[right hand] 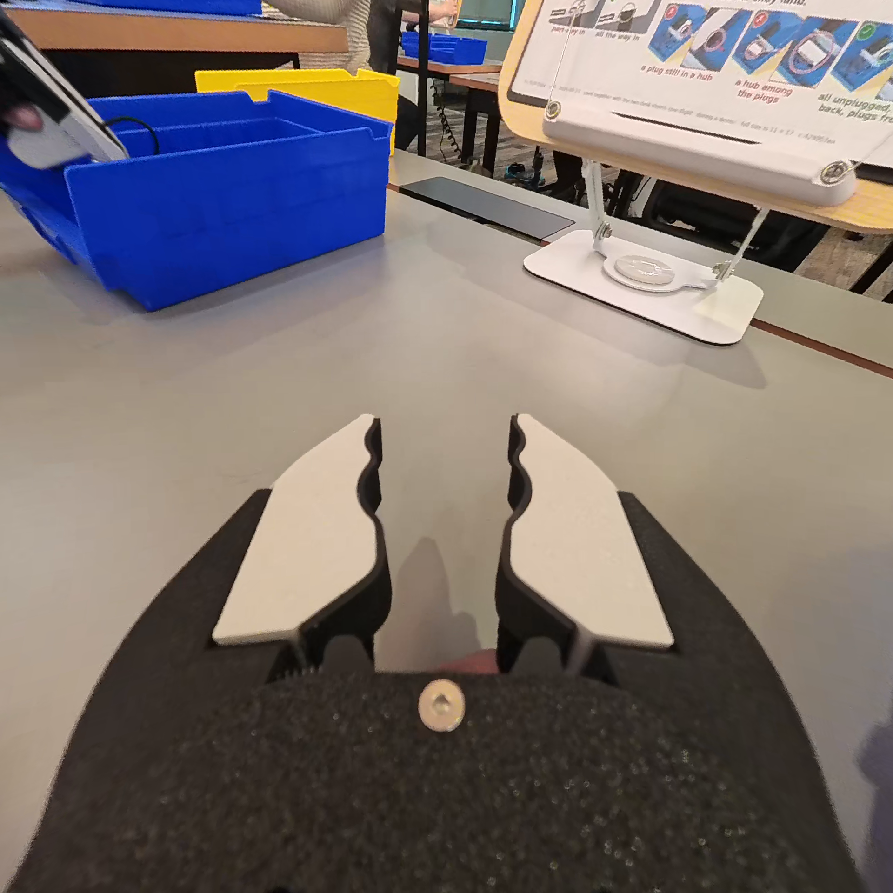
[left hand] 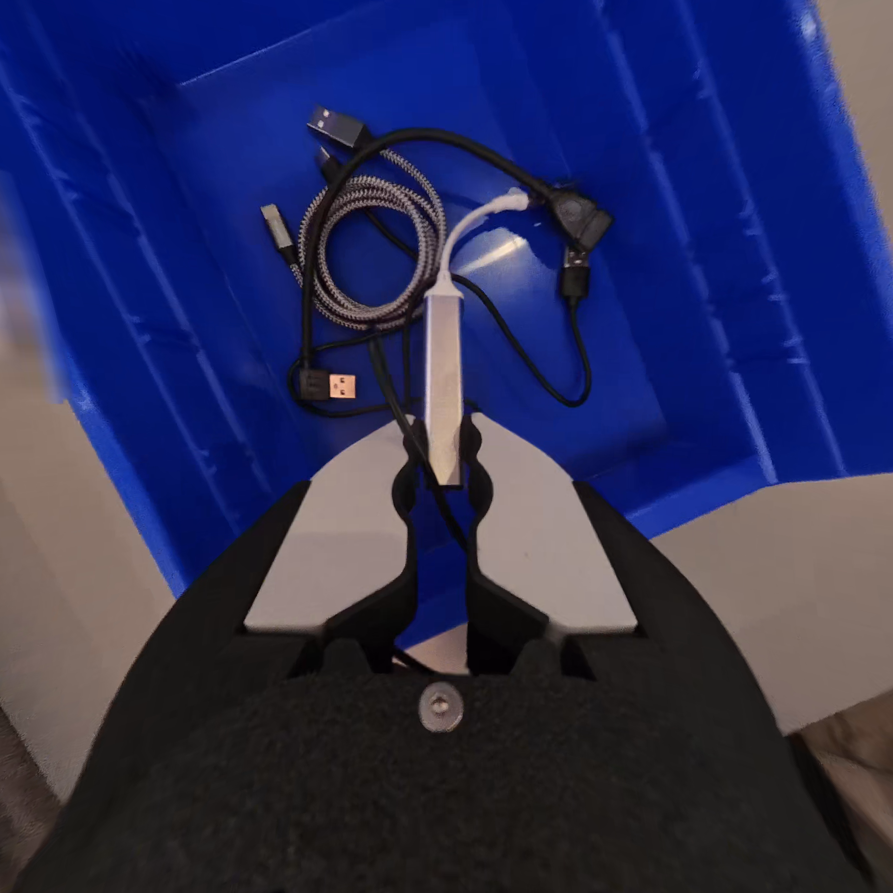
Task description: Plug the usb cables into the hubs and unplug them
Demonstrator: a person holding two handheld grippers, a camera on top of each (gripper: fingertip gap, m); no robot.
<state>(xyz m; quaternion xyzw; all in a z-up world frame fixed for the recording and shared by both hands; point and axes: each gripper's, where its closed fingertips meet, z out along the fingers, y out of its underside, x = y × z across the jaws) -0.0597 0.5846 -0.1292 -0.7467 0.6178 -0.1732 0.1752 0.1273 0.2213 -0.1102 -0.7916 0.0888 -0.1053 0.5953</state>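
In the left wrist view my left gripper [left hand: 443,425] is shut on the near end of a slim silver USB hub [left hand: 443,381] with a short white lead, held over a blue bin [left hand: 700,290]. A thin black cable also runs between the jaws. In the bin lie a coiled braided grey cable [left hand: 372,251], a black cable with a gold-faced USB plug [left hand: 344,386], and a black cable with a socket end [left hand: 580,217]. In the right wrist view my right gripper [right hand: 445,423] is open and empty over the grey table [right hand: 435,348].
The blue bin [right hand: 232,232] stands at the table's far left with the left gripper [right hand: 53,125] reaching in. A yellow bin [right hand: 314,87] stands behind it. A white stand [right hand: 642,285] holding an instruction sheet is at the far right, with a black flat panel [right hand: 488,205] nearby. There is about 40 centimeters between the tips of the two grippers.
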